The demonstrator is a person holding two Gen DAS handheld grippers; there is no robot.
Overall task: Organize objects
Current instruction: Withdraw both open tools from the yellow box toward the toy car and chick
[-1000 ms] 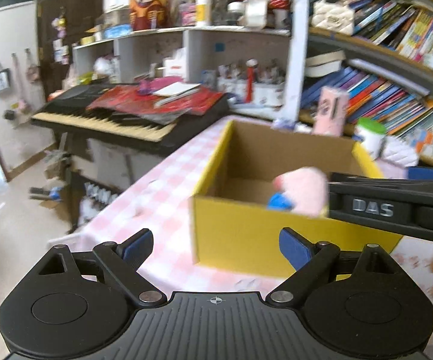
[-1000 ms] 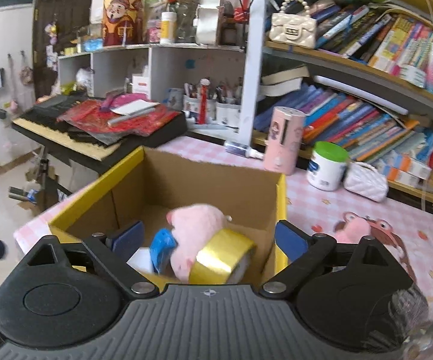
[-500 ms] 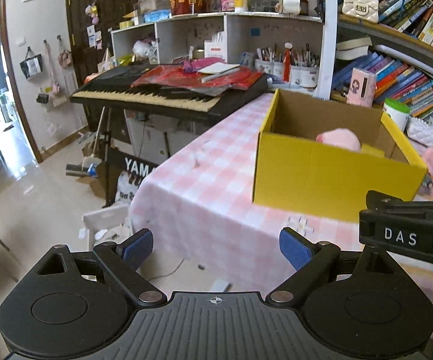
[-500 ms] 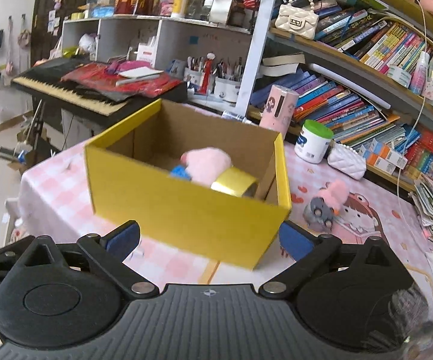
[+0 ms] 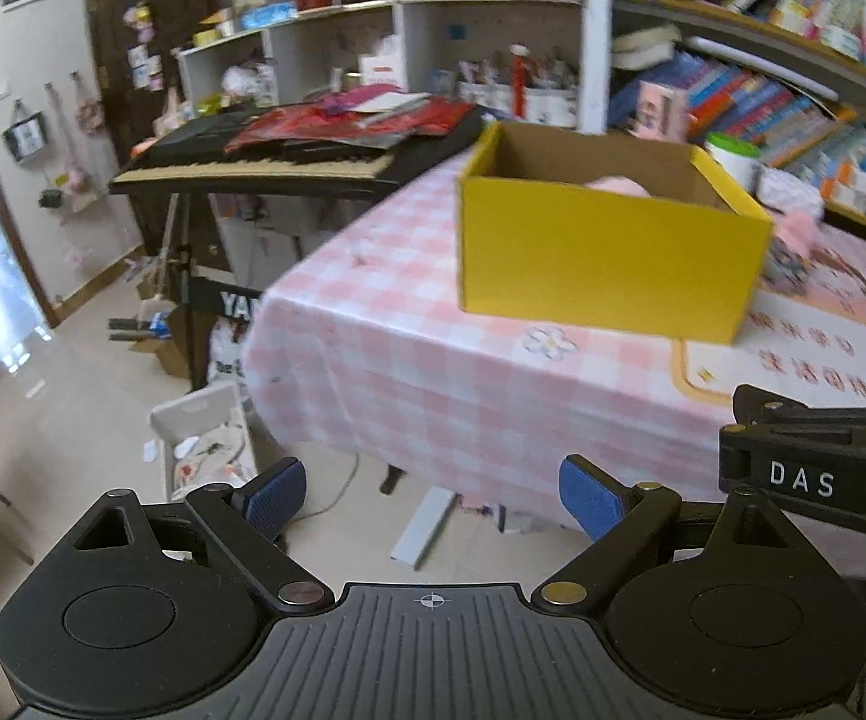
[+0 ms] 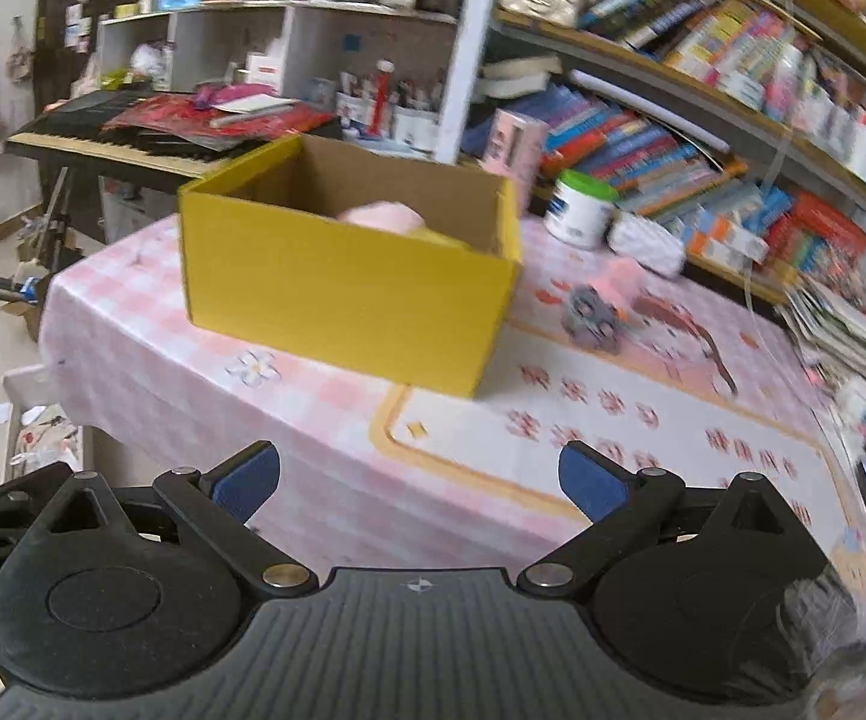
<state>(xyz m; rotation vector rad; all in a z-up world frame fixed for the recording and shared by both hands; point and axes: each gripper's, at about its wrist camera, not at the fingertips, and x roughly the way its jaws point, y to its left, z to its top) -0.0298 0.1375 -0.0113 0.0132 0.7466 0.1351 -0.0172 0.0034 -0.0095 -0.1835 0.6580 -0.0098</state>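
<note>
A yellow cardboard box (image 5: 607, 258) (image 6: 342, 294) stands on the pink checked table (image 5: 408, 372) (image 6: 553, 438). A pink plush toy (image 6: 381, 217) (image 5: 616, 185) lies inside it, only its top showing. A small grey and pink toy (image 6: 595, 312) lies on the table right of the box. My left gripper (image 5: 429, 495) is open and empty, off the table's near edge. My right gripper (image 6: 417, 480) is open and empty, over the near edge, well back from the box. Its body shows in the left wrist view (image 5: 817, 474).
A keyboard piano (image 5: 288, 162) stands left of the table. Bookshelves (image 6: 703, 120) line the back. A white jar with a green lid (image 6: 583, 210) and a pink cylinder (image 6: 514, 141) stand behind the box. Clutter and a white bin (image 5: 204, 438) sit on the floor.
Both grippers have pulled back from the box, from over it to beyond the table's near edge. The pink toy and a gold tape roll stayed in the box.
</note>
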